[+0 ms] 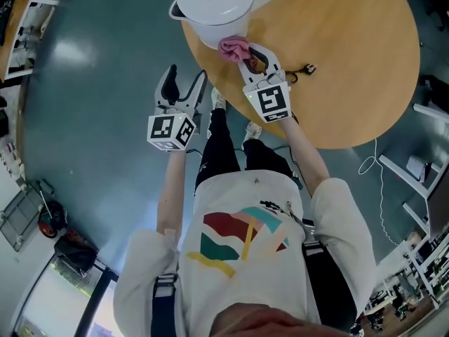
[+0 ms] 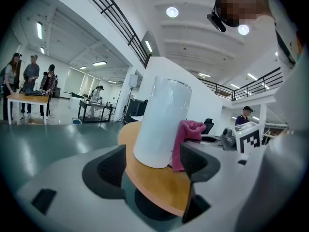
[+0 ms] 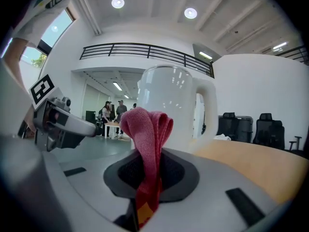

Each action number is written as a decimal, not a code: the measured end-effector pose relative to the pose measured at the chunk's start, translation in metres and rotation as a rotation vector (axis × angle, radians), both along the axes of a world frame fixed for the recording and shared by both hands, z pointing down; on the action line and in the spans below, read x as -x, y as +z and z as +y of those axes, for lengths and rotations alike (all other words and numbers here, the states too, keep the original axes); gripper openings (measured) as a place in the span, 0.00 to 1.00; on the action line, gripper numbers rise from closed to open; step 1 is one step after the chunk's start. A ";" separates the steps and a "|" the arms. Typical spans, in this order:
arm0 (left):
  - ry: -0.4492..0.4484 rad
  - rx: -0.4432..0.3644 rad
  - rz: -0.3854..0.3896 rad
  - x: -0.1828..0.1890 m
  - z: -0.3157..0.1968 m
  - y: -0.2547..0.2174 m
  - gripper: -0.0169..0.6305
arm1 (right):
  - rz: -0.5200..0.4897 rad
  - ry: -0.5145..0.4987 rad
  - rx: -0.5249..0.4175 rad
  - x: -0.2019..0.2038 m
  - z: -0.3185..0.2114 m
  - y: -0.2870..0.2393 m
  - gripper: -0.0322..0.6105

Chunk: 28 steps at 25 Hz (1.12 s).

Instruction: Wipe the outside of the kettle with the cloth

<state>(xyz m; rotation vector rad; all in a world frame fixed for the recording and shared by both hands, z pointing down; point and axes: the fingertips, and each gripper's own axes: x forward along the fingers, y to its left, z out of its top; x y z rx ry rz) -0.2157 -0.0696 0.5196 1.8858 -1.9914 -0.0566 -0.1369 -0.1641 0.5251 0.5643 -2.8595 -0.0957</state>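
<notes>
kettle (image 1: 214,9): white plastic, smooth, glossy; ceiling lights glint on its wall.
cloth (image 3: 147,144): pink-red woven fabric, matt, fine ribbed weave, soft folds.
tabletop (image 1: 351,62): light wood look, smooth, faint satin sheen.
right tool (image 3: 149,170): grey moulded plastic shell, matt; jaw pads black, finely textured, rubbery-looking.
left tool (image 2: 152,166): same grey matt shell, same dark textured pads.
floor (image 1: 91,83): grey-green, polished, reflective.

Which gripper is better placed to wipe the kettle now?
Right. The right gripper is shut on the cloth at the side of the kettle; the left gripper hangs open and empty beside the table.
</notes>
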 end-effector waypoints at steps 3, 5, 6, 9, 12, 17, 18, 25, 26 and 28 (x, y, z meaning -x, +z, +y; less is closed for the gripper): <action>0.002 0.002 0.000 0.003 -0.007 0.002 0.62 | 0.015 0.072 0.046 -0.015 -0.029 0.012 0.12; 0.002 0.004 -0.002 0.005 -0.011 0.001 0.62 | 0.023 0.105 0.075 -0.018 -0.046 0.017 0.12; 0.002 0.004 -0.003 0.005 -0.014 0.001 0.62 | 0.026 0.113 0.085 -0.018 -0.054 0.018 0.12; 0.007 0.001 -0.008 0.005 -0.021 0.001 0.62 | 0.044 0.132 0.104 -0.018 -0.074 0.025 0.12; 0.013 -0.005 -0.014 0.005 -0.024 -0.002 0.62 | 0.055 0.158 0.125 -0.019 -0.087 0.027 0.12; 0.019 -0.036 -0.023 0.009 -0.029 -0.018 0.62 | 0.065 0.182 0.139 -0.019 -0.094 0.023 0.12; 0.021 -0.047 -0.026 0.010 -0.031 -0.024 0.62 | 0.062 0.190 0.141 -0.021 -0.094 0.021 0.12; 0.048 -0.143 -0.071 0.011 -0.046 -0.063 0.62 | 0.029 0.186 0.076 -0.038 -0.101 -0.041 0.12; 0.048 -0.156 -0.074 0.007 -0.047 -0.070 0.62 | 0.036 0.174 0.051 -0.042 -0.101 -0.056 0.12; 0.045 -0.179 -0.080 -0.006 -0.045 -0.084 0.62 | 0.057 0.150 -0.028 -0.056 -0.099 -0.088 0.12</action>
